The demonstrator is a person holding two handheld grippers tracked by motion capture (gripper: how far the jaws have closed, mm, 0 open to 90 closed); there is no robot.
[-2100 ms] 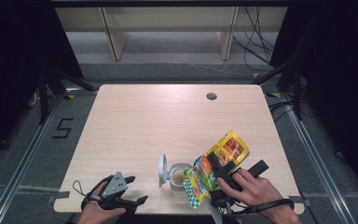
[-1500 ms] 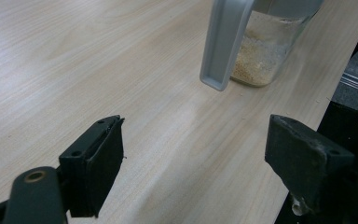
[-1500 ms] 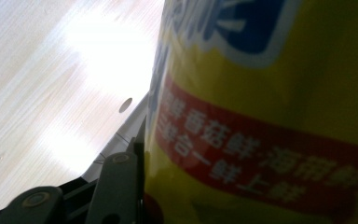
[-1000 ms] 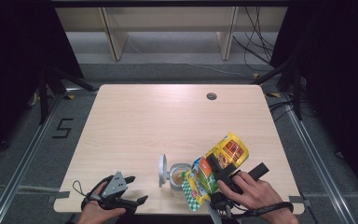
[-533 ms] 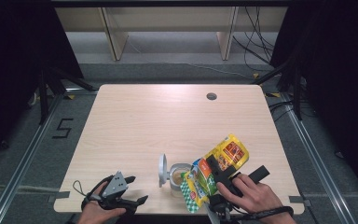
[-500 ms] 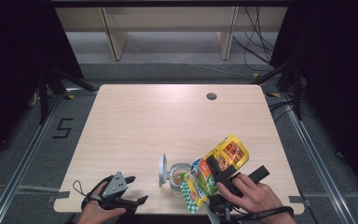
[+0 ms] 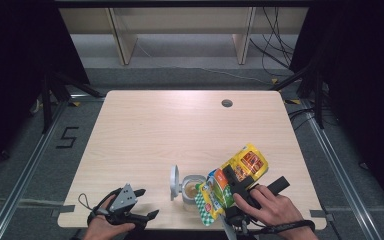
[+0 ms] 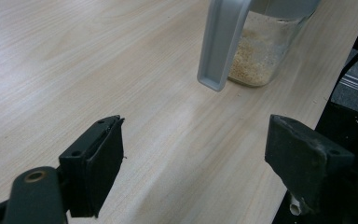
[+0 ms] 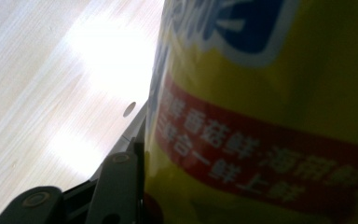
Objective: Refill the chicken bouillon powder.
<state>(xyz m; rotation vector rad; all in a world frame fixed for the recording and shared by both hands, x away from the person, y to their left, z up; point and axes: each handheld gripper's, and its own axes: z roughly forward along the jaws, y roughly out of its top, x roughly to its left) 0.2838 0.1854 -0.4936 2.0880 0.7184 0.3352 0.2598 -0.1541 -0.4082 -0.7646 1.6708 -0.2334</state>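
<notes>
Mid-pour by the look: right gripper (image 7: 236, 181) clamped on yellow snack bag (image 7: 232, 177) tipped over open glass jar (image 7: 192, 190) near table's (image 7: 180, 130) front edge, jar barely filled; left gripper (image 7: 125, 207) jaws apart, idle.

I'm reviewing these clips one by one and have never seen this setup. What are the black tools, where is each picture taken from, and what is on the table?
No robot here: a person holds a two-jaw hand tool in each hand. The high view looks down on the light wooden table. The left gripper rests near the front edge, jaws apart and holding nothing; its own camera shows the small clear glass jar with pale grains and the jar's grey flip lid, standing open. The right gripper is shut on the yellow printed snack bag, which fills its camera view. Beside the jar, the bag's green-checked end sits low by the table edge.
</notes>
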